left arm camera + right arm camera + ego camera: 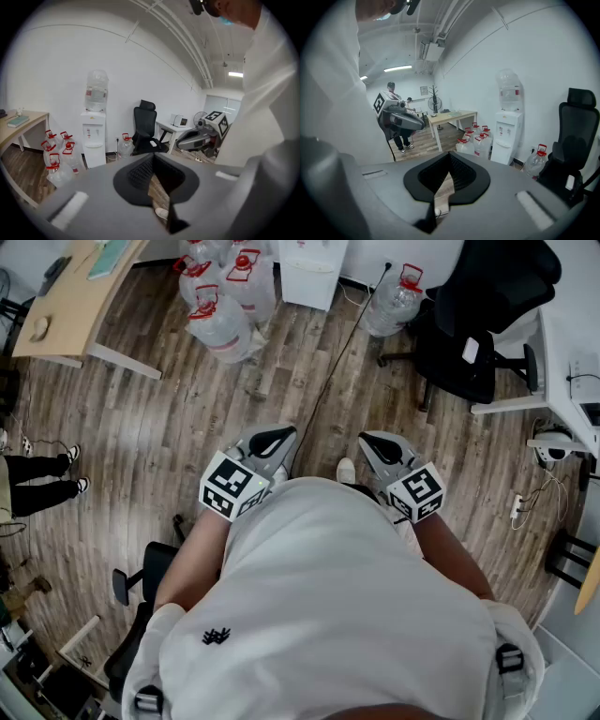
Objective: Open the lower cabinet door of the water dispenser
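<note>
The white water dispenser [94, 137] with an empty bottle on top stands against the far wall, several steps away; its lower cabinet door [95, 158] looks closed. It also shows in the right gripper view as the dispenser [508, 136], and from the head view only its base [314, 268] is seen. My left gripper [277, 438] and right gripper [376, 443] are held close to the person's chest, pointing slightly down. Both are shut with nothing between the jaws, as the left gripper [153, 157] and right gripper [450, 155] show in their own views.
Several water jugs with red caps [225, 292] crowd the floor left of the dispenser, and one jug [394, 301] stands at its right. A black office chair [478, 324] sits further right by a white desk [572, 334]. A wooden desk [75, 296] is at left. Another person [37, 479] stands at left.
</note>
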The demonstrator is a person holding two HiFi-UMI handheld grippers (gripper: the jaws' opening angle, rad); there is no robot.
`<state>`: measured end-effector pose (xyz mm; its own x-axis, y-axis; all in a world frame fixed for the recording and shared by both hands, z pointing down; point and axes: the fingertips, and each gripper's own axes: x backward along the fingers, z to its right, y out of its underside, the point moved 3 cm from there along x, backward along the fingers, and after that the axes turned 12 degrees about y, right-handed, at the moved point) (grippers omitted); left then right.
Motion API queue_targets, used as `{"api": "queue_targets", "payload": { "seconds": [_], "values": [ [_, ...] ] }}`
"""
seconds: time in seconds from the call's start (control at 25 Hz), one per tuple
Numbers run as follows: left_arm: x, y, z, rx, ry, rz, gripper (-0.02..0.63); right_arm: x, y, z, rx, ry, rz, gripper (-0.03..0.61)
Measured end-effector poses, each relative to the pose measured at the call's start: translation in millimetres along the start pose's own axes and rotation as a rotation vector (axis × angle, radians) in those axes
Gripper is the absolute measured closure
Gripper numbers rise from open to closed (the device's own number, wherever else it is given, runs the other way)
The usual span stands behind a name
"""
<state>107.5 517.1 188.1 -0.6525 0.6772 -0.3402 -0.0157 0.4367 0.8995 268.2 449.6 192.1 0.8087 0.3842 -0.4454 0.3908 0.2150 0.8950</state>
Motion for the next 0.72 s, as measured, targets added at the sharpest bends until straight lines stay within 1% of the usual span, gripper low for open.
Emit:
{"api": "queue_targets", "payload": {
  "seconds": [0.2,0.4,0.56,0.72],
  "values": [
    [52.0,17.4,-14.3,0.005,-0.007,0.008,0.558,-21.1,-11.1,-46.3,-0.007,0.012,0.004,0.578],
    [74.6,31.5,-26.1,0.006,0.008,0.003,0.558,-28.4,-12.6,-74.0,-0.011,0.02,-0.002,0.577],
    [69.0,30.8,-33.2,0.025,0.003,0.009,0.558,-29.0,-6.4,-65.4,-0.021,0.025,-0.029,0.577],
    [54.1,24.9,-40.4,0.034,-0.014,-0.01,0.558,-37.7,-6.7,-45.2,-0.036,0.024,-0.013,0.577]
  ]
}}
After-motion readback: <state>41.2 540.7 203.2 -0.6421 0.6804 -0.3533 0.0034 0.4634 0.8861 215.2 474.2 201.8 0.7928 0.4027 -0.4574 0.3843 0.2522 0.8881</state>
